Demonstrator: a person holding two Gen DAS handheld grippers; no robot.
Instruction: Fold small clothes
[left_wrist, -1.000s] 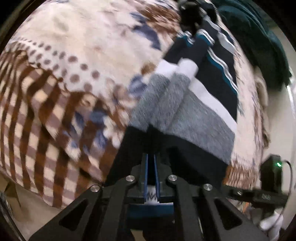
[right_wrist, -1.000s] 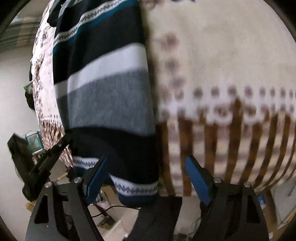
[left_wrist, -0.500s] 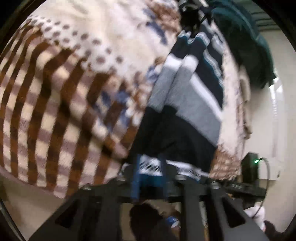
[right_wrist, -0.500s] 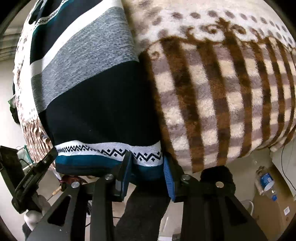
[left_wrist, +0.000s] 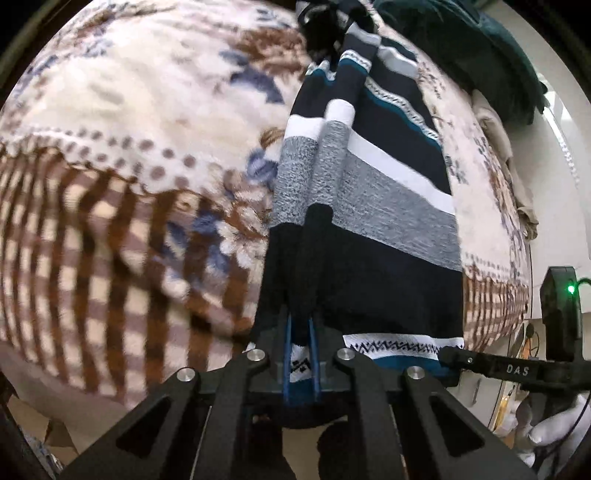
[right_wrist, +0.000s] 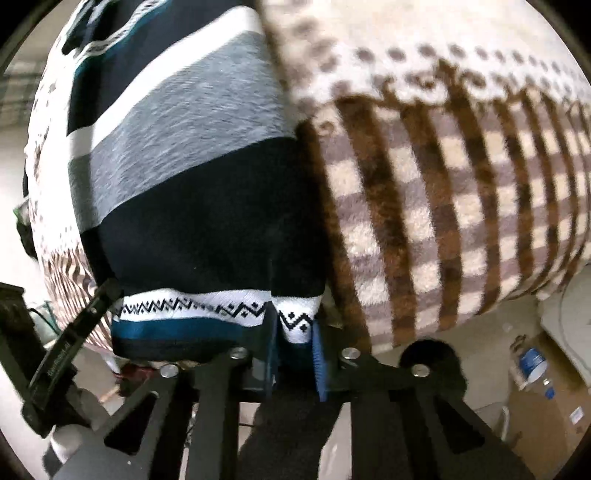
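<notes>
Soft daylight, strong fisheye bending, motion blur toward the edges.

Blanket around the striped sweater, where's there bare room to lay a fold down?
Free: the blanket left of the striped sweater, its cream part and the brown plaid border, as the left wrist view shows. Crowded: the far right, where a dark green garment and a beige cloth lie; the near hem is held by the left gripper and the right gripper.

Bed covered by a fuzzy cream blanket (left_wrist: 129, 122) with brown plaid edging, striped knit sweater (left_wrist: 376, 206) laid flat on it, dark green fabric (left_wrist: 480, 62) heaped further back
</notes>
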